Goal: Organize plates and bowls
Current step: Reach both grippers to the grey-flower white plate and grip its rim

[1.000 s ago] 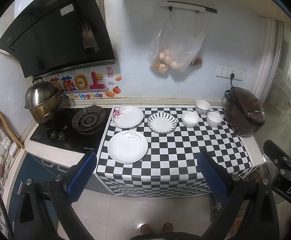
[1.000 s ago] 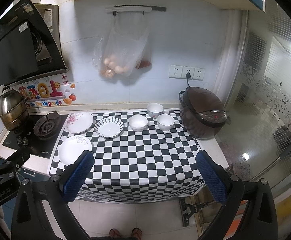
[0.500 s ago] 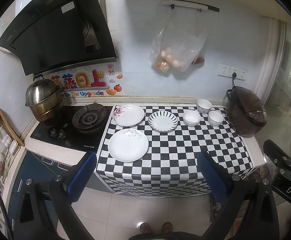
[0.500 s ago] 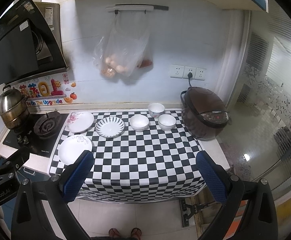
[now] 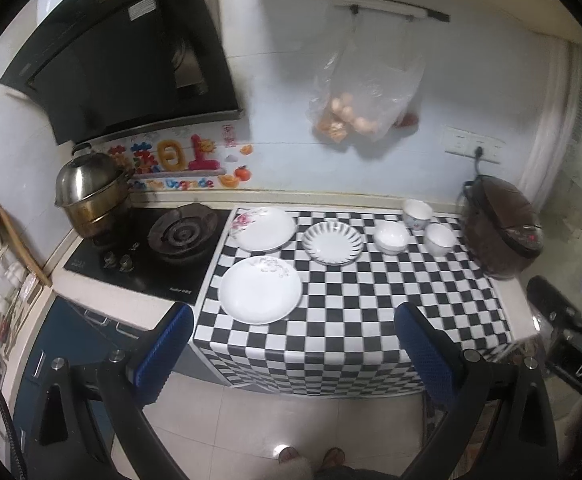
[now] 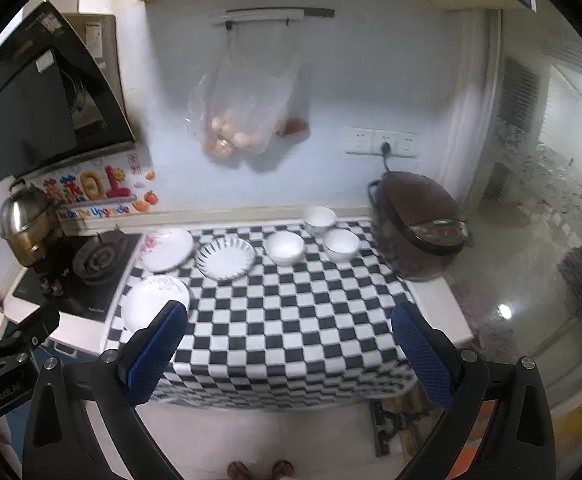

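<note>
My left gripper and right gripper are both spread wide, holding nothing. Ahead on the checkered cloth: three plates left, three bowls right, all empty.

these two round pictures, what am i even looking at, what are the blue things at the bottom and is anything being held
Each picture comes from a fisheye camera fixed on a handheld tool, one per hand of a person; that is why the views look round and bent. The blue pads are the tips of the tongs. The left tongs and the right tongs are both open, back from the counter, and hold nothing.

On the checkered cloth lie three plates: a flowered plate at the back, a plain white plate in front of it, and a ribbed plate. To their right stand three small white bowls, next to a brown rice cooker. At left is a gas stove with a steel pot.
</note>
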A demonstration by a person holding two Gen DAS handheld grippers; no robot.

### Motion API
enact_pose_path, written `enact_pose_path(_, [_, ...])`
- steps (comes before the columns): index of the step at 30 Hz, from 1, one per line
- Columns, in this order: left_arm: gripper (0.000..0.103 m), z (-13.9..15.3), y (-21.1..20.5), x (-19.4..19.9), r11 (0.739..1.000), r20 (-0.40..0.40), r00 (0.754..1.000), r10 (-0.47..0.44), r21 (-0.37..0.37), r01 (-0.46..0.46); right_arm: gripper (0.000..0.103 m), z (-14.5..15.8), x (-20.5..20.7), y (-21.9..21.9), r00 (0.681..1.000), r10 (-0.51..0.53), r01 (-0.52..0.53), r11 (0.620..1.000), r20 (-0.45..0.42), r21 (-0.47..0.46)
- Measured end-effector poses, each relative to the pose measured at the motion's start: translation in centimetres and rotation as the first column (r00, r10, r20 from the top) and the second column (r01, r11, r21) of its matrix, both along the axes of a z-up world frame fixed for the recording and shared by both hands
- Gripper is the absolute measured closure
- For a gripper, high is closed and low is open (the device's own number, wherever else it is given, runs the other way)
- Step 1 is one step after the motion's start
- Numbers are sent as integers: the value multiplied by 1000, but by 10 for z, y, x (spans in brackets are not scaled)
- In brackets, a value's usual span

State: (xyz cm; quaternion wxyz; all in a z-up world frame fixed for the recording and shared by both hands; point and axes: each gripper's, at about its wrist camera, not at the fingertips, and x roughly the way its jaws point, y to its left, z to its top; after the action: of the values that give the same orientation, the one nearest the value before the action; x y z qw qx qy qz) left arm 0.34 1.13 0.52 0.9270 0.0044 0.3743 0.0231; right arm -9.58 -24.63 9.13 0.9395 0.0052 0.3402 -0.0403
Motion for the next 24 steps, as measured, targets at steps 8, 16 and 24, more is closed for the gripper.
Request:
enact_pose_path(8, [0, -62, 34, 45, 991, -82, 988, 134, 33, -132, 0, -100, 58, 9, 967, 198, -175, 973, -161, 147])
enact_pose_path(16, [0, -149, 101, 132, 977, -266, 941, 207, 5, -213, 1, -194, 158, 60, 914, 272, -216, 954, -302, 205])
enact_pose_path(24, [0, -256, 164, 237, 978, -489, 858, 155, -45, -202, 11, -282, 260, 128, 865, 281, -184, 948, -416, 259])
